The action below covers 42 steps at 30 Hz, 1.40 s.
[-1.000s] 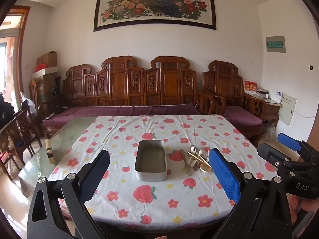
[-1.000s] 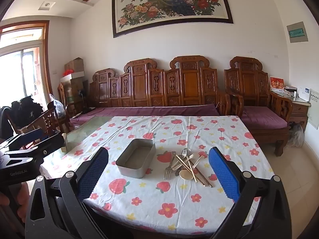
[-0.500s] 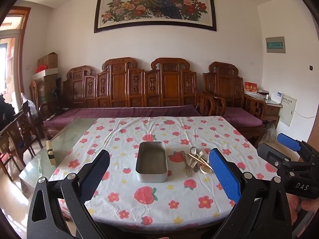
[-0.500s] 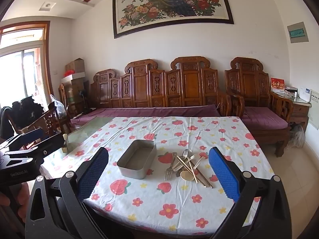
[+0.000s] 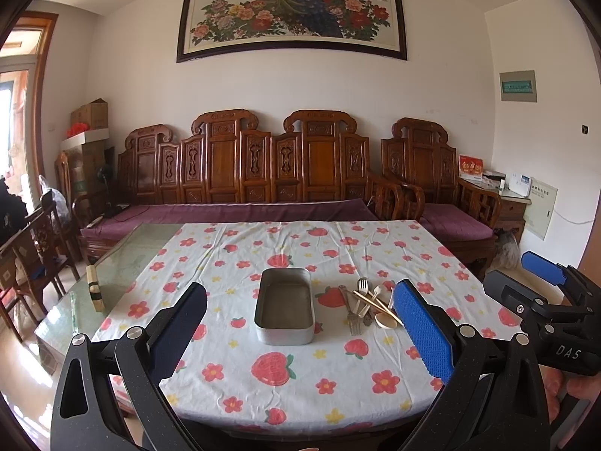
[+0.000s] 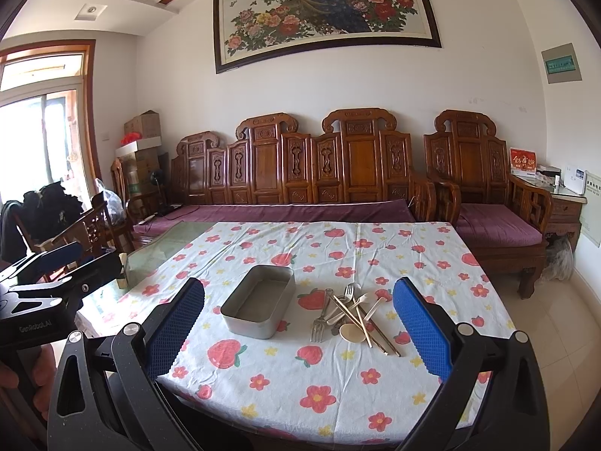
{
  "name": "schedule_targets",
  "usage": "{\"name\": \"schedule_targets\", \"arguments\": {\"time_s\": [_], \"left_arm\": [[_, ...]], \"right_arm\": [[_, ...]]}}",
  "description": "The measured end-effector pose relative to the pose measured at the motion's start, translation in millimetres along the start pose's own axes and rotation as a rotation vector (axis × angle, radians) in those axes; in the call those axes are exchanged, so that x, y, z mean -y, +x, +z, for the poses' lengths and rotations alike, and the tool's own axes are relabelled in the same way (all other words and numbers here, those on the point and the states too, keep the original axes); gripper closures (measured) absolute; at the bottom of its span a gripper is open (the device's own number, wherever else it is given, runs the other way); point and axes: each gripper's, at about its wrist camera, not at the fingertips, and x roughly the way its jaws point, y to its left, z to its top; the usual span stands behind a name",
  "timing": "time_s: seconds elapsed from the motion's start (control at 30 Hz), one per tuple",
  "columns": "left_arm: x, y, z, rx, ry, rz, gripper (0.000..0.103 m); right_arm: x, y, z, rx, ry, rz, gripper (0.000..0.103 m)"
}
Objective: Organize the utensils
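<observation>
An empty grey metal tin [image 5: 284, 306] [image 6: 259, 302] stands on the flowered tablecloth [image 5: 300, 383] [image 6: 300, 394]. To its right lies a heap of utensils [image 5: 370, 306] [image 6: 351, 314]: forks, chopsticks and a cream spoon [image 6: 351, 332]. My left gripper [image 5: 300, 332] is open and empty, held above the near table edge in front of the tin. My right gripper [image 6: 298, 332] is open and empty, in front of the tin and the heap. Each gripper shows in the other's view, the right one [image 5: 541, 297] and the left one [image 6: 49, 274].
A small wooden block [image 5: 94, 289] stands on the bare glass strip at the table's left. A carved wooden sofa [image 5: 263, 188] with purple cushions runs behind the table. Wooden chairs [image 5: 33, 259] stand at the left. A side cabinet [image 5: 507, 203] is at the right.
Both views have shifted slightly; the table sits a little lower in the frames. The tin and the utensils have not moved. Both grippers stay open.
</observation>
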Motion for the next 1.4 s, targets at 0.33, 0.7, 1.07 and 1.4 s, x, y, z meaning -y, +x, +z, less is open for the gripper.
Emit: {"name": "schedule_targets", "arguments": {"time_s": [0.33, 0.7, 1.07, 1.4], "left_arm": [[2.0, -6.4, 6.0, 0.004, 0.001, -0.005, 0.006], [5.2, -8.5, 9.7, 0.007, 0.001, -0.006, 0.006], [5.0, -9.0, 8.9, 0.009, 0.000, -0.006, 0.006], [7.1, -10.6, 12.7, 0.012, -0.006, -0.007, 0.006]], "right_arm": [[-1.9, -1.0, 3.9, 0.002, -0.001, 0.001, 0.003], [-6.1, -2.8, 14.2, 0.004, -0.002, 0.002, 0.003], [-4.5, -2.6, 10.0, 0.007, -0.002, 0.003, 0.003], [-3.5, -1.5, 7.9, 0.008, -0.002, 0.002, 0.003]]}}
